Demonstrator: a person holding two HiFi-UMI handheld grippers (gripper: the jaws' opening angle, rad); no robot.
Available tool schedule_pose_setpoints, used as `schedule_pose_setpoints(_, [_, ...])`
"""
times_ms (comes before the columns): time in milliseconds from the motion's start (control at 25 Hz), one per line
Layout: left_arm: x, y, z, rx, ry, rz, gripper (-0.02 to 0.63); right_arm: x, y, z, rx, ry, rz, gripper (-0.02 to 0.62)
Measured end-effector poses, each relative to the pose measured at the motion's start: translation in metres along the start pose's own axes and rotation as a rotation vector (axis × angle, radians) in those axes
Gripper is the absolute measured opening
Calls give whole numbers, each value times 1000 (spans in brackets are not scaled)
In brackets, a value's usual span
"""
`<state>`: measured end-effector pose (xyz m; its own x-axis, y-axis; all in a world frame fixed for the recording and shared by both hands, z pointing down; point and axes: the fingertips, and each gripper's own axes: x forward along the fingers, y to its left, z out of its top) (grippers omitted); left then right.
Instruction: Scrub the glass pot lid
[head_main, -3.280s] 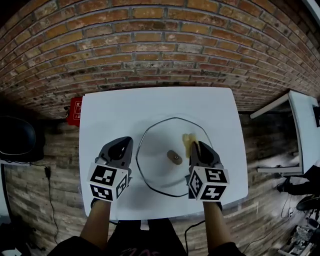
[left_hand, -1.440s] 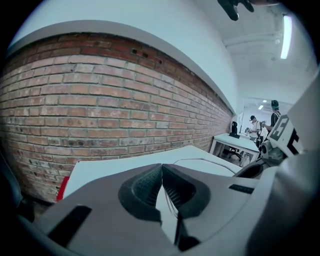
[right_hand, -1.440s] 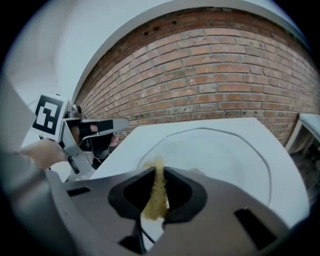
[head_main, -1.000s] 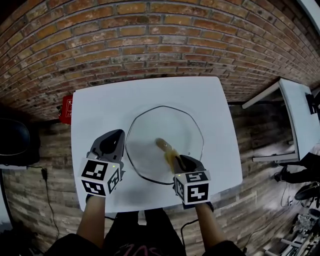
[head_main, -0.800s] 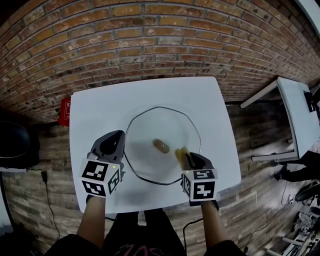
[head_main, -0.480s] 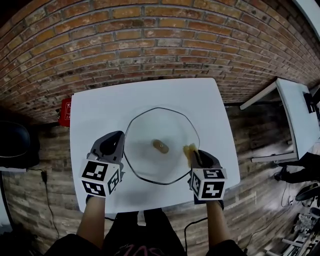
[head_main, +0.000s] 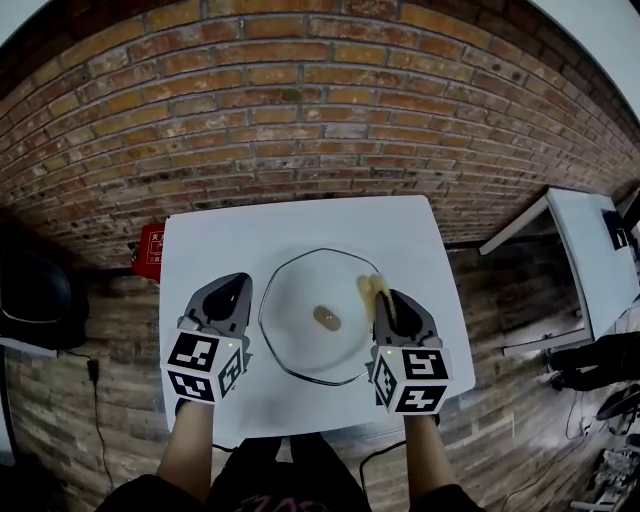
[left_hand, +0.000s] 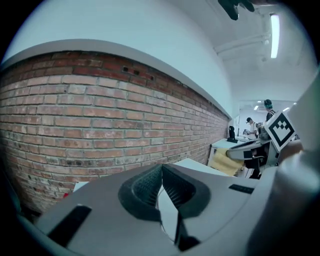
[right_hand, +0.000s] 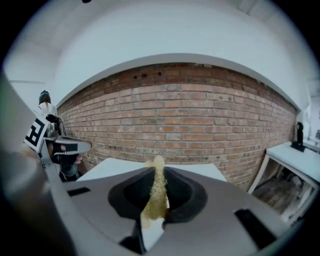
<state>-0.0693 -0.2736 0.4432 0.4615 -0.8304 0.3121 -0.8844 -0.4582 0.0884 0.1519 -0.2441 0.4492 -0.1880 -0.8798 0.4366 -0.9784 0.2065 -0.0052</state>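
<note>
A brick wall (head_main: 300, 100) runs behind a white table (head_main: 210, 230). On the table, near its front right part, lies the lid (head_main: 300, 290), flat with its top side up. It is round, of clear glass, so the white tabletop shows through it. A thin dark rim rings it and a small brown knob (head_main: 327, 318) stands at its middle. The glass looks pale and a little cloudy; whether it is wet or soapy cannot be told.

The left gripper (head_main: 237, 284) rests low over the table just beside the lid's left rim; whether it touches the rim cannot be told. In the left gripper view its ribbed pads meet at the tips with nothing between them.

The right gripper (head_main: 388, 298) is over the lid's right side. Its jaws are clamped on a yellow sponge (head_main: 371, 289), which sticks out past the tips as a thin upright strip, pressed narrow between the pads. The sponge sits on the glass just inside the right rim, apart from the knob.
</note>
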Motion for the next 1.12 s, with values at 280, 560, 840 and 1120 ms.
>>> schedule_pose_setpoints(280, [-23,-4,69,48,-133,10,9,-30,25,93,-27,-232,12,58])
schedule_pose_setpoints(560, [-51,-9,134,90,-265,19,9,-65,46,156,-60,-397,10,58])
schedule_pose_setpoints(840, [-66,-19,162,113,-321,7,9,-89,58,183,-85,-462,-16,58])
schedule_pose_setpoints(1120, [-74,-28,174,103,-351,-2,9,-107,57,192,-86,-510,-30,57])
